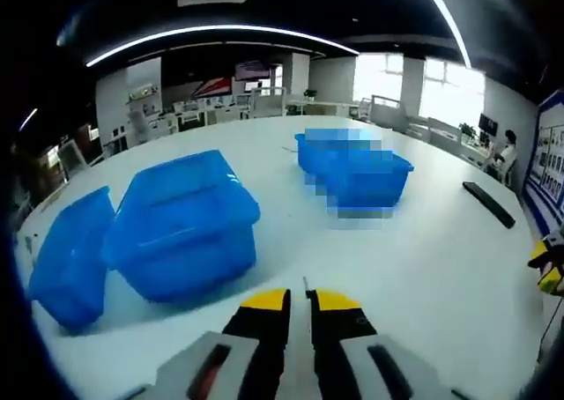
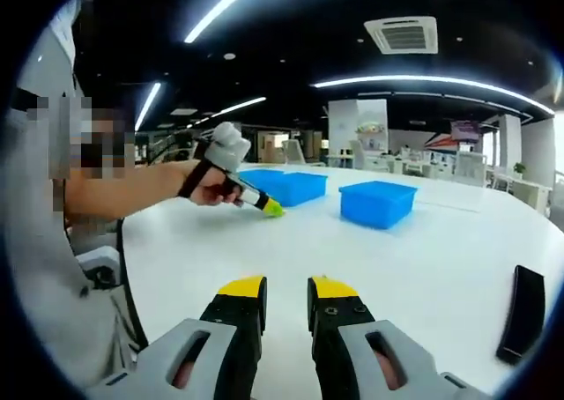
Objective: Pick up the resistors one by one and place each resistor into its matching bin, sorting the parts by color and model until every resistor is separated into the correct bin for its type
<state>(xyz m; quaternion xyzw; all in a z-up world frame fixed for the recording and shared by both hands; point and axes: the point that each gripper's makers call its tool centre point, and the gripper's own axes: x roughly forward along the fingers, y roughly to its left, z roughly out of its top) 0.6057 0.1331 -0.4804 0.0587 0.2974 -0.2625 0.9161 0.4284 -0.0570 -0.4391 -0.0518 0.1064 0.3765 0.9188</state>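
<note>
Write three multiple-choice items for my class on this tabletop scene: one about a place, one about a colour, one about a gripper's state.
1. In the left gripper view, where do the two nearest bins stand?
A. left of the gripper
B. on the floor
C. on a chair

2. What colour are the bins?
A. red
B. blue
C. green

3. How are the left gripper's jaws?
A. wide open
B. clamping a bin
C. nearly together, nothing seen between them

Answers: 1 A, the nearest bins sit on the white table left of the left gripper; 2 B, all show blue; 3 C, only a narrow slit parts the yellow tips.
</note>
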